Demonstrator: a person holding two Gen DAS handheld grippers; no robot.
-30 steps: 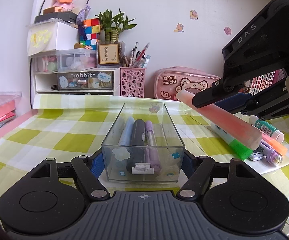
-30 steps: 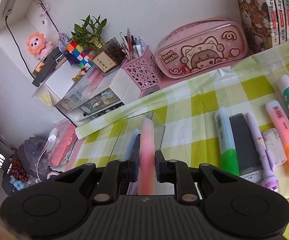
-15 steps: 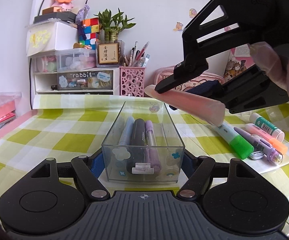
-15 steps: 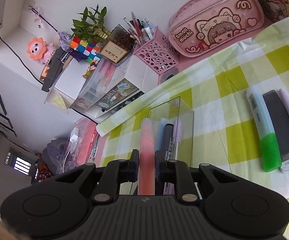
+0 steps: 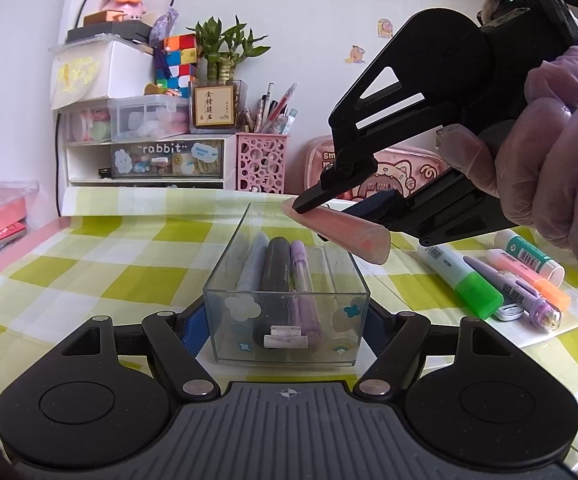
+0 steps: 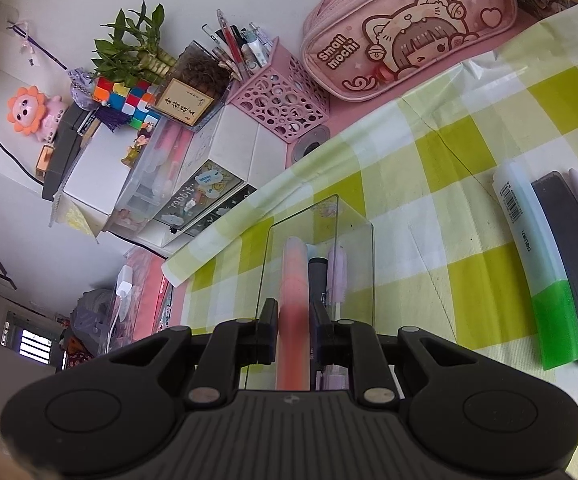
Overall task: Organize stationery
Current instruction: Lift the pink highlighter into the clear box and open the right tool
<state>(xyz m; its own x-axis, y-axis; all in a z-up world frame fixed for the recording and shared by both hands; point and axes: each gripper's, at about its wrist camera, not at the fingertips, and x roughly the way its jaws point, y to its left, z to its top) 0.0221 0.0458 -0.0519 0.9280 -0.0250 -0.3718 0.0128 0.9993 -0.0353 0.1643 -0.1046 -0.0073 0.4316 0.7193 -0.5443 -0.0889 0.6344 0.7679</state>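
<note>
A clear plastic box (image 5: 225, 280) stands on the checked cloth and holds a blue pen, a black marker (image 5: 275, 276) and a lilac pen. My left gripper (image 5: 287, 330) is shut on the near end of the box. My right gripper (image 6: 293, 322) is shut on a pink highlighter (image 5: 341, 234) and holds it tilted above the right side of the box; the highlighter also shows in the right wrist view (image 6: 295, 280), over the box (image 6: 349, 248).
To the right lie a green highlighter (image 5: 461, 280), a purple pen (image 5: 517, 292), an orange highlighter (image 5: 529, 276) and a glue stick (image 5: 529, 252). At the back stand a pink pen holder (image 5: 262, 162), a pink pencil case (image 6: 409, 28) and white drawers (image 5: 145, 160).
My right gripper has carried the pink highlighter leftward and down, from beside the box to above its right side. The left gripper and box have not moved.
</note>
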